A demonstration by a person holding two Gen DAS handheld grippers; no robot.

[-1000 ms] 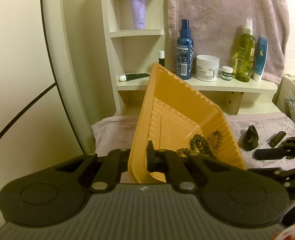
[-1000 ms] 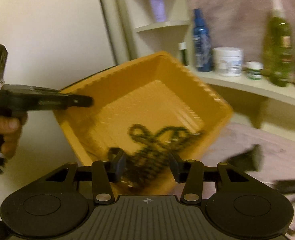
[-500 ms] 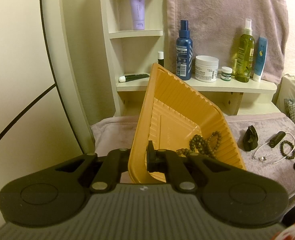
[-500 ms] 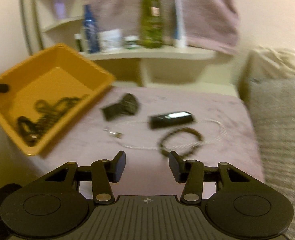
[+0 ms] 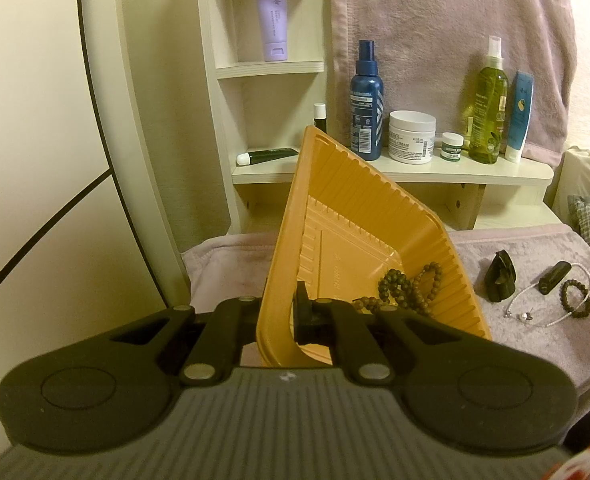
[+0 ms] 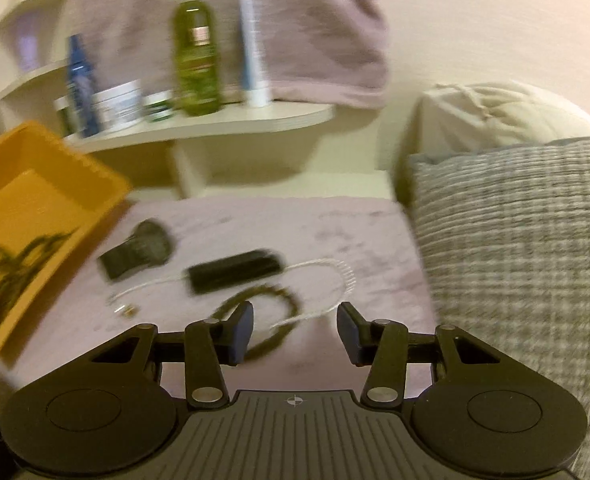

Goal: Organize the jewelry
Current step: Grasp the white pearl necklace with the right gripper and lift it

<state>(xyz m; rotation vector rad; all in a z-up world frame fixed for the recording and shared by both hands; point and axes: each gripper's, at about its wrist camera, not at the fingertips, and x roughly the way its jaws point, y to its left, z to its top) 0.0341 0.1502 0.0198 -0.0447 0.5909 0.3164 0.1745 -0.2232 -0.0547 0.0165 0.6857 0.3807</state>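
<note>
The bead bracelet (image 6: 271,312) is lying on the purple towel (image 6: 335,232), touching a thin white necklace (image 6: 335,280). The right claw (image 6: 293,330) is hovering just over it, its jaws closing with nothing pinched yet. The left claw (image 5: 283,312) is squeezing the rim of the tilted yellow tray (image 5: 359,216), where more beads (image 5: 407,288) are sitting. The claw might grab the necklace too and tangle both.

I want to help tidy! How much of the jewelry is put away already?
Done: one long bead string lies in the orange tray. In hand: the left gripper is clamped on the tray's rim, and the right gripper, closing but empty, hovers over the bead bracelet. Left: that bracelet, the white necklace and two dark clips.
</note>
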